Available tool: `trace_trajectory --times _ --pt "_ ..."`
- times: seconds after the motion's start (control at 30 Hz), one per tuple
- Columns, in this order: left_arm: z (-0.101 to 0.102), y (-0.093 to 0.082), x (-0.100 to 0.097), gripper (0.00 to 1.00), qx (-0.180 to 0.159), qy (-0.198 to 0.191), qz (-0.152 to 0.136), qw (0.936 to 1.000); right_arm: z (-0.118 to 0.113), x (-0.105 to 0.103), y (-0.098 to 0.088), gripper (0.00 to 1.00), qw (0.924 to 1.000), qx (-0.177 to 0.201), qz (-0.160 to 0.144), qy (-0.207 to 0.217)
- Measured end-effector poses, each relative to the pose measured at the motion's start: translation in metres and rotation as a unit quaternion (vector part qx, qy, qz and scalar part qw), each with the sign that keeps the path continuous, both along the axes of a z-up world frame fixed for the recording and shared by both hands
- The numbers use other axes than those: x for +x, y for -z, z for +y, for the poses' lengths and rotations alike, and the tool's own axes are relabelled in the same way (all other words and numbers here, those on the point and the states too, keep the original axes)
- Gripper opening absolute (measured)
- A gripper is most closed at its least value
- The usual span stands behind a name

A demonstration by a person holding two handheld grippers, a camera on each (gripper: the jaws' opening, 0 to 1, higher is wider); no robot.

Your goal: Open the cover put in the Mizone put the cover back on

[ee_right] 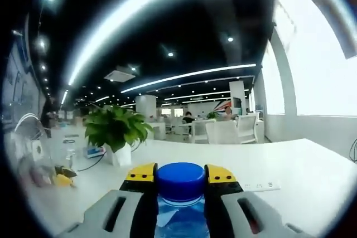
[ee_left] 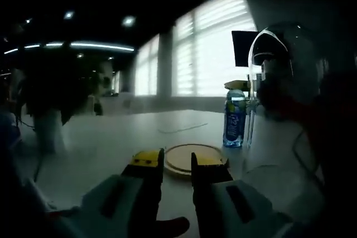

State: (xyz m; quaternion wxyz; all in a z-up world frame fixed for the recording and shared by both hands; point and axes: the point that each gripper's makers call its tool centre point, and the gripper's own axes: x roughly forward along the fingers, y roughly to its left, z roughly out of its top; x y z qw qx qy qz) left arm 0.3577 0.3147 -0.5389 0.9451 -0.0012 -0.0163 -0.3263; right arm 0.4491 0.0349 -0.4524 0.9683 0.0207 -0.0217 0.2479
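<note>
White table (ee_left: 111, 137) carries everything; large clear jar-like container (ee_left: 281, 98) stands at the right of the left gripper view, its top arching high, base hidden behind a dark blur. Potted plant (ee_right: 116, 129) sits well back in the right gripper view, apart from the work. Round wooden lid (ee_left: 187, 157) lies flat on the table just ahead of the left gripper (ee_left: 177, 163); jaws nearly together with a narrow gap and nothing between them, so empty. A second bottle (ee_left: 235, 118), blue label, stands upright beside the container. Right gripper (ee_right: 180, 179) clamps a drink bottle just under its blue cap (ee_right: 180, 176), one jaw on each side; bottle (ee_right: 181, 215) upright, long axis vertical, rising between the jaws. Judgement: cover appears already off, bottle lifted and in hand; right gripper is the carrier, and the container mouth must come beneath the bottle for a vertical drop; its direction from the right gripper cannot be told
</note>
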Motion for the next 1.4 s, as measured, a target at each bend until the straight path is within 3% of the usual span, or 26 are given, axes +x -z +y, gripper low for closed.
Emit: trace_trajectory --times 0.07,0.17,0.37,0.6,0.77,0.9,0.97,1.03,1.1,1.13,1.3,1.4 --pt "-0.003 -0.003 0.000 0.17 0.009 0.021 0.001 0.9997 0.000 0.000 0.000 0.26 1.0000 0.001 0.000 0.000" --pt "-0.011 -0.016 -0.001 0.22 0.015 0.061 -0.021 0.9978 0.000 0.001 0.000 0.26 1.0000 0.001 0.000 -0.001" --pt "-0.013 -0.028 0.011 0.22 0.027 0.083 -0.023 0.9959 0.000 0.000 0.000 0.26 1.0000 0.000 0.003 -0.005" --pt "-0.011 -0.029 0.023 0.21 0.022 0.105 -0.001 0.9943 0.003 -0.001 0.000 0.26 0.9999 0.000 0.003 -0.010" --pt "-0.018 -0.037 0.023 0.21 0.008 0.148 0.026 0.9886 0.003 -0.002 0.000 0.26 0.9999 0.002 0.002 -0.011" --pt "-0.019 -0.032 0.022 0.21 0.030 0.149 0.010 0.9884 0.003 -0.004 -0.001 0.26 0.9999 0.005 -0.005 -0.016" --pt "-0.015 -0.029 0.021 0.21 0.015 0.148 0.004 0.9888 0.004 -0.005 -0.001 0.26 0.9998 0.007 -0.009 -0.016" --pt "-0.012 -0.023 0.020 0.20 0.004 0.146 0.017 0.9891 0.004 -0.005 -0.001 0.26 0.9997 0.009 -0.016 -0.013" --pt "-0.009 -0.018 0.020 0.20 0.033 0.137 0.014 0.9900 0.002 -0.003 -0.001 0.26 0.9998 0.012 -0.017 -0.008" --pt "-0.009 -0.020 0.019 0.20 0.035 0.133 0.002 0.9905 0.002 -0.003 -0.002 0.26 0.9997 0.013 -0.015 -0.011" --pt "-0.007 -0.028 0.013 0.19 0.015 0.129 -0.005 0.9915 0.003 -0.003 -0.001 0.26 0.9998 0.006 -0.014 -0.010" --pt "-0.003 -0.025 0.017 0.18 0.019 0.113 0.003 0.9934 0.002 -0.004 -0.002 0.26 0.9998 0.005 -0.016 -0.006"
